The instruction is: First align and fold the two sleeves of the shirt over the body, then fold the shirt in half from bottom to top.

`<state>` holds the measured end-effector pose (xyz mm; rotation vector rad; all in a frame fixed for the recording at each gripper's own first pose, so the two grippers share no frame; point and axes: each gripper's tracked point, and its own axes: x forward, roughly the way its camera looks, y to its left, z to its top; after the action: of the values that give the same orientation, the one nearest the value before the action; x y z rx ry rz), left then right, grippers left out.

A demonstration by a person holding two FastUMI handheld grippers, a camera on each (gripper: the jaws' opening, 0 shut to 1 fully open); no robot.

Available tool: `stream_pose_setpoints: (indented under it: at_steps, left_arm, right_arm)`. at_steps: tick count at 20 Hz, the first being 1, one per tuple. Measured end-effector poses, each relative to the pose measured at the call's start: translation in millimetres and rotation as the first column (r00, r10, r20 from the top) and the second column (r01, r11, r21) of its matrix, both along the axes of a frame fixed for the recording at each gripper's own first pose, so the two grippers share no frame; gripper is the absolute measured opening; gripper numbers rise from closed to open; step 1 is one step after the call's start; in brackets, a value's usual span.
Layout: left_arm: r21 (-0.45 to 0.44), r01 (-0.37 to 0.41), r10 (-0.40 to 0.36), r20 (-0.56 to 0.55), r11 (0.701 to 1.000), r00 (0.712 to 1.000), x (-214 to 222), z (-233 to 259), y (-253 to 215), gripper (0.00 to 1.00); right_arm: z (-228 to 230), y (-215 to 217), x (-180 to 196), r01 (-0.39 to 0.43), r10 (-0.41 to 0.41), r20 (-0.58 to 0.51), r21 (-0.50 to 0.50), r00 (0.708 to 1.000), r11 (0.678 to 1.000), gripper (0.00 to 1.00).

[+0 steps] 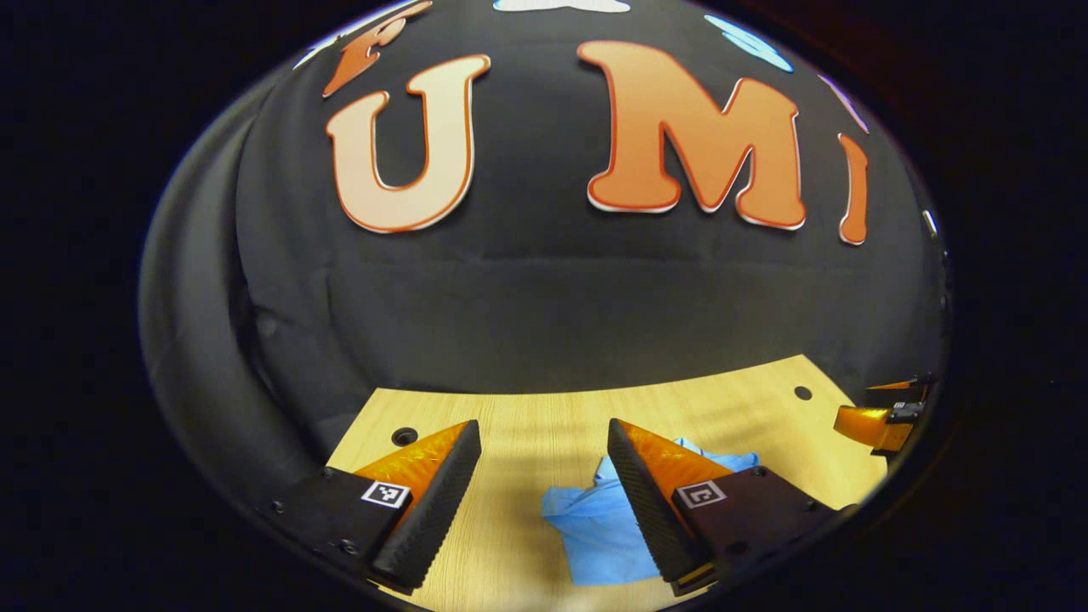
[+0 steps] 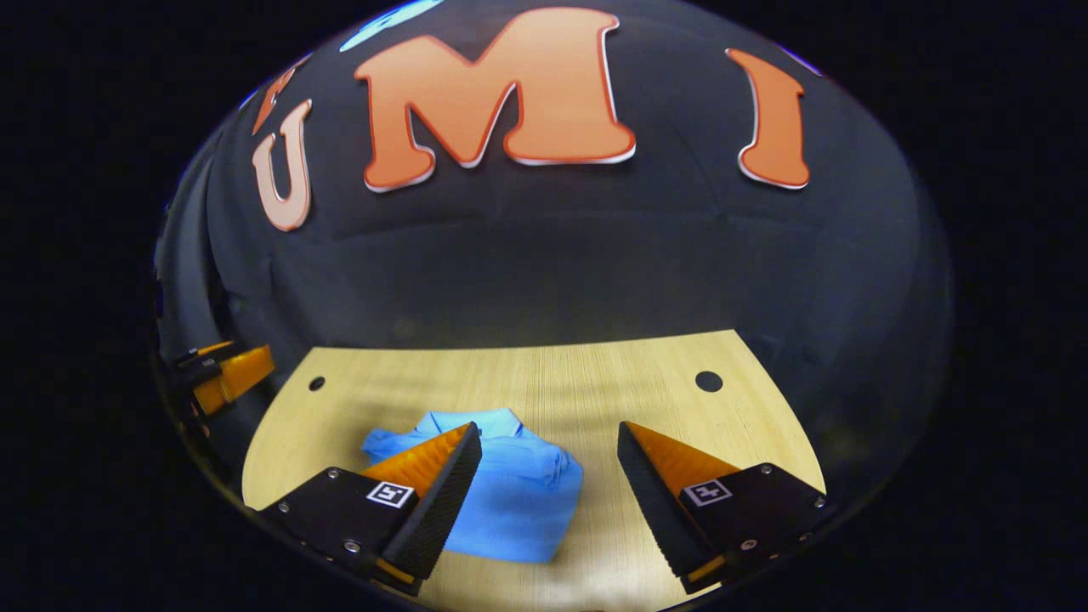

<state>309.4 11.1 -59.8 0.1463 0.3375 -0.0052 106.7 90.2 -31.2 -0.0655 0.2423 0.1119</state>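
Readable text: none apart from the wall letters

Signs: one small square black-and-white coded tag on each finger mount, pattern not readable as text
- left gripper [image 1: 544, 433]: tag at 7 o'clock [image 1: 386, 494], tag at 5 o'clock [image 1: 700, 493], left gripper view
- right gripper [image 2: 550, 435]: tag at 7 o'clock [image 2: 389, 494], tag at 5 o'clock [image 2: 707, 491], right gripper view

Labels, brands, numbers: none legible
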Motion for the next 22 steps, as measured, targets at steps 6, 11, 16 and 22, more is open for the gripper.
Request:
stream_pose_setpoints:
  at_steps: [6,11,16,22]
  left_arm:
    - [-0.029,0.008,-0.004,0.130,1.000,0.991,-73,41,-9,0.96]
    - [-0.046,-0.033,0.043,0.231,0.998,0.972,-112,61,8,0.96]
    - [-0.088,-0.093,0.113,0.263,0.992,0.958,-140,69,40,0.98]
    - [-0.093,-0.084,0.109,0.310,0.992,0.944,-156,83,57,0.98]
  right_arm:
    - [21,-13,-64,0.004,0.000,0.155,-0.024,0.988,1.000,0.98]
    - [29,-10,-102,-0.010,0.013,0.255,-0.016,0.967,1.000,0.99]
    - [33,-7,-131,0.000,0.003,0.336,-0.009,0.942,1.000,0.99]
    - [27,-11,-154,0.021,-0.034,0.348,0.043,0.937,0.999,0.98]
